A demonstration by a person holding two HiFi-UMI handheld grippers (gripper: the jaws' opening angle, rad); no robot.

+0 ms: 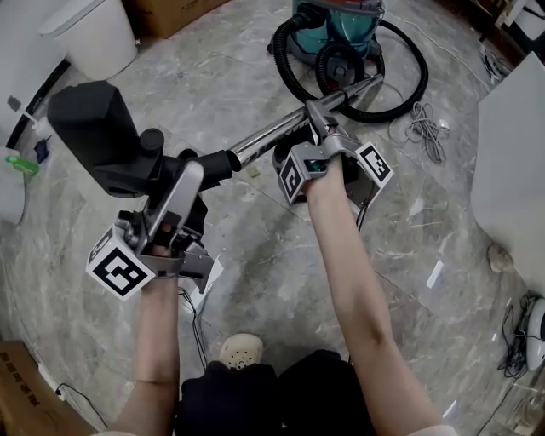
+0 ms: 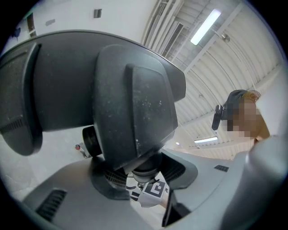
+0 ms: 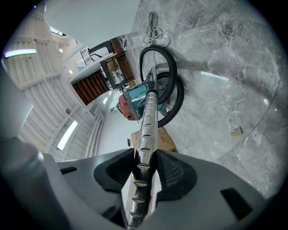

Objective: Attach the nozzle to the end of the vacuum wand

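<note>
Left hand-held gripper (image 1: 189, 180): jaws partly drawn in, pads pressed on the round neck of the black floor nozzle (image 1: 94, 136), its tip tilted a little upward; the left gripper view shows the neck pinched between the grey fingers (image 2: 145, 175)
Right hand-held gripper (image 1: 322, 119): jaws closed on either side of the chrome vacuum wand (image 1: 272, 132), the ribbed tube running straight out ahead between the pads (image 3: 145, 164)
Floor nozzle: wide black head held clear of the floor, above and beyond the left hand-held gripper's fingertips; it fills most of the left gripper view (image 2: 112, 99)
Vacuum wand: stretches from just right of the left hand-held gripper, through the right hand-held gripper's jaws, on toward the canister (image 3: 146, 130)
Joint: nozzle collar and wand end meet in line between the two hand-held grippers; how deep the tube sits inside cannot be told
Vacuum cleaner (image 1: 341, 21): teal canister standing on the floor well beyond the right hand-held gripper, dead ahead in its own view (image 3: 135, 101)
Hose (image 1: 281, 64): black, looped round the canister
Floor (image 1: 255, 255): grey marble, below both hand-held grippers
</note>
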